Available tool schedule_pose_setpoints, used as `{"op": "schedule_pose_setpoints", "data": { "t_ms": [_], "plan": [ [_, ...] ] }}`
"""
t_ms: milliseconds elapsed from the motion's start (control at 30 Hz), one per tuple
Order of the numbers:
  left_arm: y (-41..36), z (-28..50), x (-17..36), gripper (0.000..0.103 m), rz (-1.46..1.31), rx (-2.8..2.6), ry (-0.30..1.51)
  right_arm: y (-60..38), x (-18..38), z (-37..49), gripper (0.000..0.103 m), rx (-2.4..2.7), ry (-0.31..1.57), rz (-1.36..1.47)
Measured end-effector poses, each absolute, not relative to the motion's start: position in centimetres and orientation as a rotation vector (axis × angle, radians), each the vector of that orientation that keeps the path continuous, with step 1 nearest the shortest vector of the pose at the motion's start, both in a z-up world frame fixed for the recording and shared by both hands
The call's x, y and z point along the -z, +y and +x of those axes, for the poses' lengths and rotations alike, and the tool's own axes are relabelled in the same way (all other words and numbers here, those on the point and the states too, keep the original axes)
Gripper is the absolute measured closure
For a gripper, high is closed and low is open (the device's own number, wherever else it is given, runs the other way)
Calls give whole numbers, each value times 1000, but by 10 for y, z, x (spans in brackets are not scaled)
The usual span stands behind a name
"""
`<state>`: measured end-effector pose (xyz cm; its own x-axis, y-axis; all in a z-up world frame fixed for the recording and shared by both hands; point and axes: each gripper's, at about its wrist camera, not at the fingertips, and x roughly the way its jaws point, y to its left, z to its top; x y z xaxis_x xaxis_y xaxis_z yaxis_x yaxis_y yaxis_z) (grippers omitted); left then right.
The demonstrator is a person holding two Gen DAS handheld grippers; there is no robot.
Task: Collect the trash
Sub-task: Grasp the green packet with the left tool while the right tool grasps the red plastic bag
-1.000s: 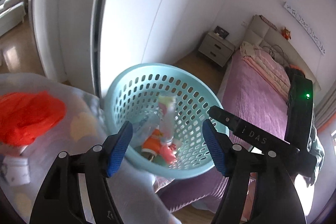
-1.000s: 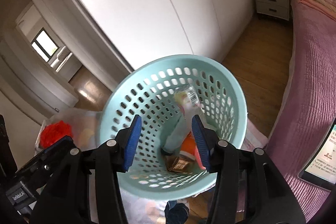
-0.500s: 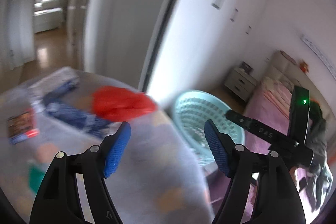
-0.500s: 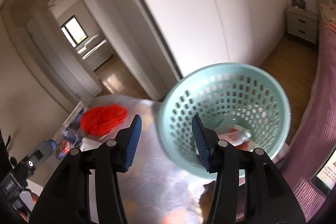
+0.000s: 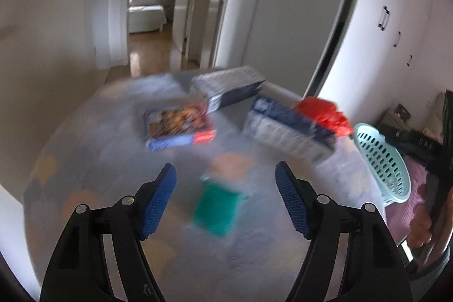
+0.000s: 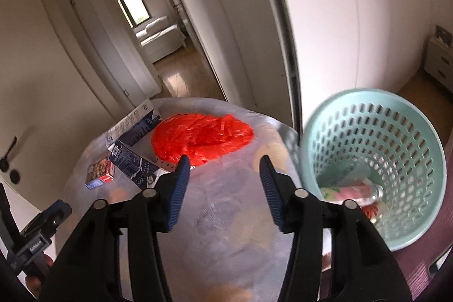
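**Right wrist view: red bag straight ahead of my right tongs**

The crumpled red plastic bag (image 6: 202, 139) lies on the table (image 6: 226, 231) at twelve o'clock from my right gripper (image 6: 222, 190), just past its blue tips. Its long axis runs from nine to three o'clock, across my line of reach. My right jaws stand spread with nothing between them and have just been opening wider. The teal basket (image 6: 373, 160), already holding some trash, sits at three o'clock beside the table edge.

In the left wrist view, a blurred green packet (image 5: 216, 207) lies on the table at twelve o'clock from my left gripper (image 5: 226, 198), roughly between its spread, empty tips. The red bag (image 5: 322, 113) is at two o'clock, well apart. Boxes (image 5: 288, 133) lie beyond the packet.

I judge my right hand nearer the bag and my left nearer the packet.
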<state>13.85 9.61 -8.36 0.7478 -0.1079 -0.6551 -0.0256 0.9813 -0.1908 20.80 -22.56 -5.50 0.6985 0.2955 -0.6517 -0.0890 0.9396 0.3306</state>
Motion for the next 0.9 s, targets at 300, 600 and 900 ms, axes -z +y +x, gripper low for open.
{"op": "schedule_pose_setpoints", "data": {
  "t_ms": [300, 600, 900],
  "plan": [
    [102, 148, 119, 32, -211, 114, 794, -190, 64, 253, 38, -264, 759, 196],
    [84, 154, 136, 51, -121, 36, 850, -180, 77, 292, 26, -280, 774, 194],
    [73, 148, 137, 63, -51, 39, 845, -166, 100, 310, 19, -335, 863, 221]
  ]
}}
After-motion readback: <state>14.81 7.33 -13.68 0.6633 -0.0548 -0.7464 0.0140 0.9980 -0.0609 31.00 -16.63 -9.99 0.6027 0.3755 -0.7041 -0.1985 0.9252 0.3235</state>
